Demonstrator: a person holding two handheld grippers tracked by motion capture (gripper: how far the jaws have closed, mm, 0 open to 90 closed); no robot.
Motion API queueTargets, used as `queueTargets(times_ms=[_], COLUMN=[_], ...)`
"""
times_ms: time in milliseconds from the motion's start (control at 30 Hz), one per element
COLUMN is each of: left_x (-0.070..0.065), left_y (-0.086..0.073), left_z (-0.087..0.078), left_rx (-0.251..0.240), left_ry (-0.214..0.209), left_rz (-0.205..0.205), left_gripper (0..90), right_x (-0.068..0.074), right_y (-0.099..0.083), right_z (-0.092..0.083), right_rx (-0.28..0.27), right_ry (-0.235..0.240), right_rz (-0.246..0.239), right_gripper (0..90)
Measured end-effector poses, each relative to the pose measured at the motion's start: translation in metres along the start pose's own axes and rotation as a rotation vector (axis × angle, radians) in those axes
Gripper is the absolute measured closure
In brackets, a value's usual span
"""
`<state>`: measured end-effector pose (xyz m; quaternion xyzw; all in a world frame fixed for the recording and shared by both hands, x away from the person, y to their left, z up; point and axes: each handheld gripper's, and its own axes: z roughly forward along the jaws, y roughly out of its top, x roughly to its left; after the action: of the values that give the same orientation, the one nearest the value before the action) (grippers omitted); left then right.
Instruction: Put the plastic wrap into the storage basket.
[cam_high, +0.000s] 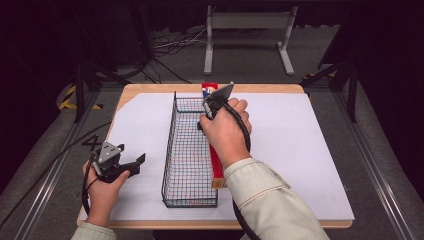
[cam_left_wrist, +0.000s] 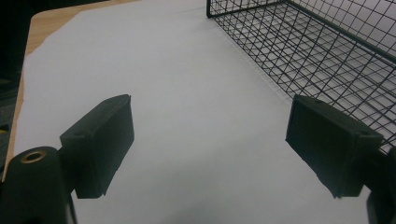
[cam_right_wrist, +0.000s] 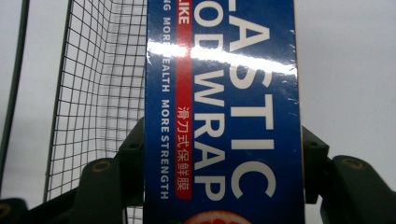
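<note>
We see right gripper (cam_right_wrist: 219, 154) clamping plastic wrap box (cam_right_wrist: 222, 116) just right of wire basket (cam_high: 189, 150); left gripper (cam_high: 131, 165) wide, empty, left of basket.

White paper sheet (cam_high: 310, 150) covers most of the light wooden tabletop (cam_high: 150, 89), frame centre. Grey metal stand (cam_high: 248, 22) on the floor at upper centre, with loose black cables (cam_high: 170, 45) to its left. Yellow-black floor tape (cam_high: 67, 100) at left.

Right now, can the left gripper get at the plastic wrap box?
Probably not directly. The left gripper, fingers open, sits left of the wire basket, while the plastic wrap box is in the right gripper along the basket's right side, so the basket stands between.
</note>
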<state>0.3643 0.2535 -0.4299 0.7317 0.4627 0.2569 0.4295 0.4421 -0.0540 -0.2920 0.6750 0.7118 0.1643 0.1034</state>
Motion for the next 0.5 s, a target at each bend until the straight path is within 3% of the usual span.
queueTargets(times_ms=[200,400,500], left_x=[0.0,-0.003,-0.005], left_y=[0.0,0.0,0.0], left_z=[-0.001,0.0,0.0], left_rx=[0.004,0.005,0.008], left_ry=[0.009,0.016,0.013], left_rz=[0.005,0.019,0.026], left_gripper=[15.8,15.8,15.7], right_x=[0.008,0.01,0.015], right_y=[0.0,0.0,0.001], right_z=[0.0,0.001,0.001], right_rx=[0.008,0.011,0.008], right_ry=[0.028,0.064,0.069], right_rz=[0.027,0.094,0.104], right_gripper=[39.9,39.9,39.9])
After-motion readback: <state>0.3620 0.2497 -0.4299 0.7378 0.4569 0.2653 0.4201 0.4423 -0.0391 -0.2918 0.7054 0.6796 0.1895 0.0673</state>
